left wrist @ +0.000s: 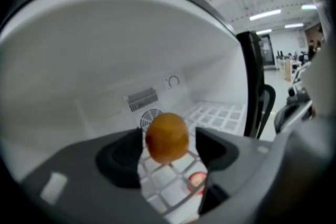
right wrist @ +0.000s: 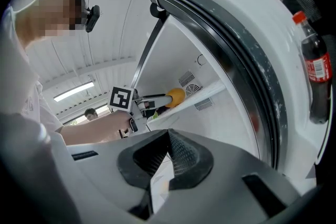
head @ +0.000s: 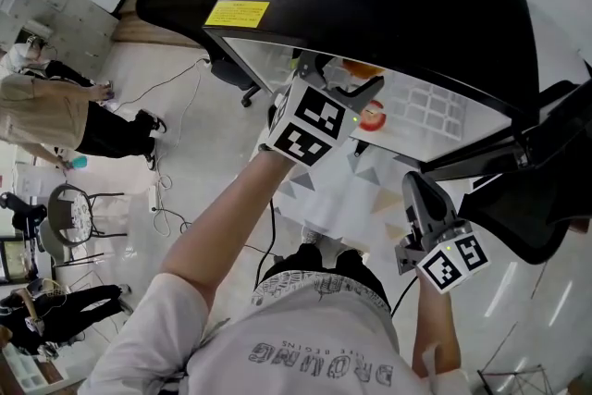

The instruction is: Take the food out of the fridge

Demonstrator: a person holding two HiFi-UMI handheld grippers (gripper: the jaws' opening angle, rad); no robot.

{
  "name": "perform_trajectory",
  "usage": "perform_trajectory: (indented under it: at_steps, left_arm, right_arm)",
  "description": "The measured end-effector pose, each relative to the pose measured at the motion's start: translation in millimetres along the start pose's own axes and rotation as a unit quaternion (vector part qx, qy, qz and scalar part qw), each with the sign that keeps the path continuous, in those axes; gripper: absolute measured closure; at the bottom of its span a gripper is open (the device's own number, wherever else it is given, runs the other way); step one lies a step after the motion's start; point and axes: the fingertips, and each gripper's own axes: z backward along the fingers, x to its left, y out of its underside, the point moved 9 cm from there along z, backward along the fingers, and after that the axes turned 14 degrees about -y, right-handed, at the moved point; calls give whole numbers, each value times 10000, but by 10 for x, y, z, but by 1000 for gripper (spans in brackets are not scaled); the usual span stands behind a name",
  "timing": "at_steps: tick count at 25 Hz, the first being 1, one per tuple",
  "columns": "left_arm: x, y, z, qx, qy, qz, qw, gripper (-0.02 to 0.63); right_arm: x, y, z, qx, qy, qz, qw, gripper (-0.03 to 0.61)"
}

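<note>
- Two jaws of the left gripper point(left wrist: 169, 139) stand wide apart in its own view. A round food point(left wrist: 167, 138) sits between them, with a clear gap on its 3 o'clock side. At 9 o'clock it lies close to the pad, and I cannot tell whether they touch.
- Only this view shows the inside of the fridge point(left wrist: 105, 55): white walls, a round vent and a slotted grille at 12 o'clock of the food, and a white wire shelf point(left wrist: 220, 115) running off toward 3 o'clock.
- The food is orange-brown, smooth, matt and slightly egg-shaped, and it is above the wire shelf inside the fridge.
- A small red-and-white round thing point(left wrist: 197, 180) lies on the same shelf, at 5 o'clock of the food.
- Only the head view shows the fridge's glossy black outside with a yellow sticker at 10 o'clock. It also shows the person's left arm reaching in from 7 o'clock.
- Only the right gripper view shows the left gripper side-on, its tips at the shelf's front edge with the food between them.
- That view alone also shows a dark bottle point(right wrist: 316, 68) with a red cap and red label, upright at 3 o'clock. I cannot tell what it stands in.
- The right gripper point(right wrist: 169, 139) has its ribbed pads closed together with nothing between them. In the head view it sits at 4 o'clock, outside the fridge.
</note>
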Motion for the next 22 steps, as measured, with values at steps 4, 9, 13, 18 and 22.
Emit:
perform_trajectory:
  at_steps: [4, 9, 13, 18, 22]
  left_arm:
    - [-15, 5, -71, 147, -19, -58, 9999, 298]
    - [-36, 32, -117, 243, -2, -65, 9997, 299]
    - [-4, 36, -101, 212, -45, -32, 9998, 324]
    - [8, 42, -95, 169, -79, -14, 9998, 327]
    - [18, 30, -63, 91, -78, -9, 9999, 327]
  right_arm:
    - [-16, 16, 4, 29, -1, -25, 10000, 591]
    - [-37, 20, 6, 57, 1, -39, 10000, 591]
    - [-25, 22, -8, 71, 14, -43, 10000, 591]
    - [-21, 21, -20, 80, 15, -25, 10000, 591]
    - [-13, 23, -20, 81, 35, -19, 10000, 591]
